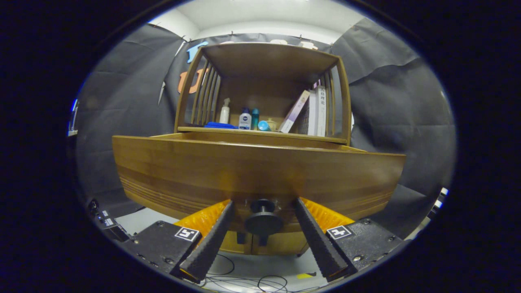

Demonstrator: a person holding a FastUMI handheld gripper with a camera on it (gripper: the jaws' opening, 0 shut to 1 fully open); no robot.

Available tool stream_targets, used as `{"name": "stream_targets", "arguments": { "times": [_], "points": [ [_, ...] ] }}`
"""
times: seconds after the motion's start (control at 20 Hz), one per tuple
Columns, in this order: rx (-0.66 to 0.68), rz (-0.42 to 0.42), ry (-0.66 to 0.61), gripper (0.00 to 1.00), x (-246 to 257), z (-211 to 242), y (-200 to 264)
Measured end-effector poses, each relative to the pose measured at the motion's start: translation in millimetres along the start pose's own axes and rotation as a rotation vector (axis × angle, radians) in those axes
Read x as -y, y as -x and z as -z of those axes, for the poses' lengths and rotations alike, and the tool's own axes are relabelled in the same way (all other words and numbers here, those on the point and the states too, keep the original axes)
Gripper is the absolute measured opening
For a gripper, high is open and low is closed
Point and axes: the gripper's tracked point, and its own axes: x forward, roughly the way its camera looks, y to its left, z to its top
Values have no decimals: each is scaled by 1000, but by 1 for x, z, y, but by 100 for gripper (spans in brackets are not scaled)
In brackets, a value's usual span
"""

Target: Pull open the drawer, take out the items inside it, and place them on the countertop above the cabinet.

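Cabinet [260, 101] stands against the far wall, open shelf on top. Its surface [228, 129] carries a blue flat item at left, bottles [244, 119] in the middle and books [313, 112] leaning at right, so free room for unloading looks limited to the near edge. Drawer [260, 175] sits below the surface, front panel facing the camera and already standing out from the cabinet; its top edge hides the inside, so contents cannot be told. Gripper [263, 205]: fingers [211, 238] spread, one either side of the black knob [263, 219], not touching it. This placement reads as straddling the knob for the pull. Judged step: drawer partly open, no items out yet.
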Motion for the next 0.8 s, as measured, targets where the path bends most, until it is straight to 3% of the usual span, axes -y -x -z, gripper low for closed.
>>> {"name": "stream_targets", "arguments": {
  "times": [0.4,0.8],
  "points": [
    [-35,-3,2,99,-1,-11,-31],
    [-81,-8,20,100,-4,-24,-91]
  ]
}}
